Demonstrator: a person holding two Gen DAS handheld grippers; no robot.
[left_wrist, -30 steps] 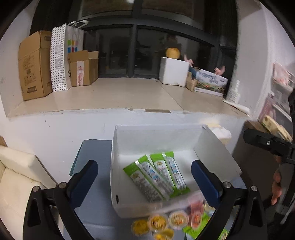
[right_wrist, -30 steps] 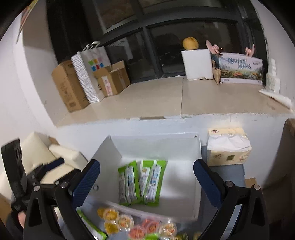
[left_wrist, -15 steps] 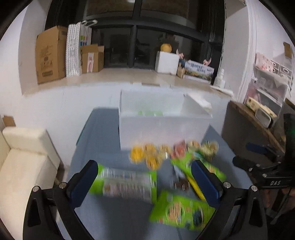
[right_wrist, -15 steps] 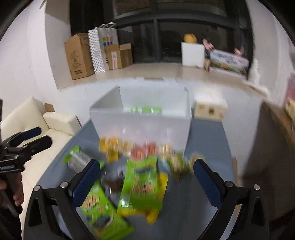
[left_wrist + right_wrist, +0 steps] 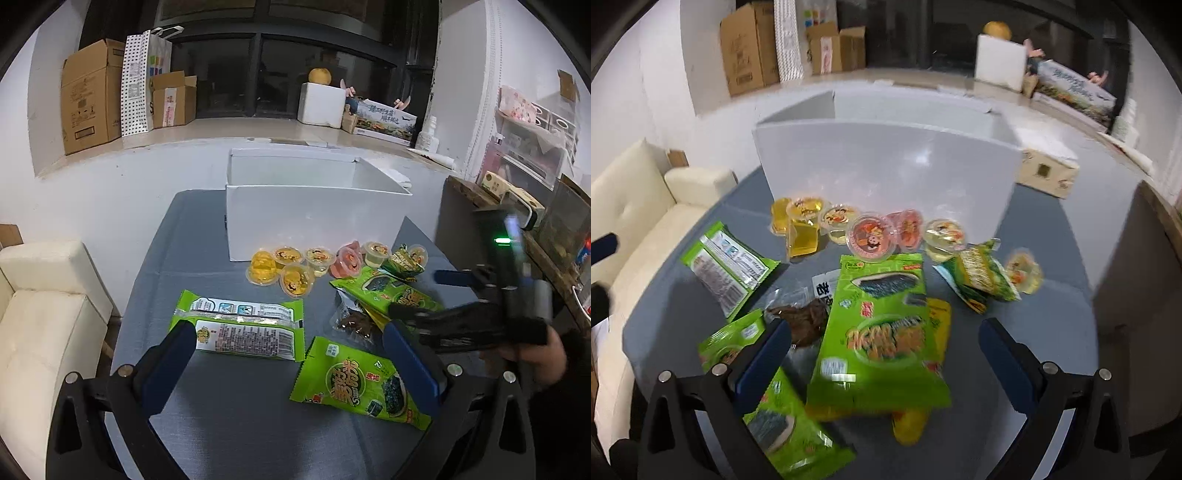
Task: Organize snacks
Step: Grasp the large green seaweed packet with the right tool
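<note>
A white box [image 5: 314, 218] [image 5: 886, 170] stands at the back of the grey table. In front of it lie several jelly cups [image 5: 291, 266] [image 5: 870, 234] and green snack packets. A long green packet [image 5: 240, 325] lies just ahead of my open left gripper [image 5: 288, 365], and a green seaweed bag [image 5: 354, 384] lies by its right finger. My open right gripper [image 5: 882, 354] hovers over another green seaweed bag [image 5: 882, 339], which rests on a yellow packet [image 5: 908, 424]. A clear bag of brown snacks [image 5: 801, 321] lies to its left. In the left wrist view the right gripper [image 5: 424, 295] is seen from the side.
A cream sofa [image 5: 40, 325] stands left of the table. A tissue box [image 5: 1045, 173] sits right of the white box. A wooden shelf unit [image 5: 517, 206] is on the right. Cardboard boxes [image 5: 92, 96] and a foam box [image 5: 321, 103] line the window ledge behind.
Both grippers pulled back from above the white box and now face the snacks on the table. The packets inside the box are hidden behind its front wall.
</note>
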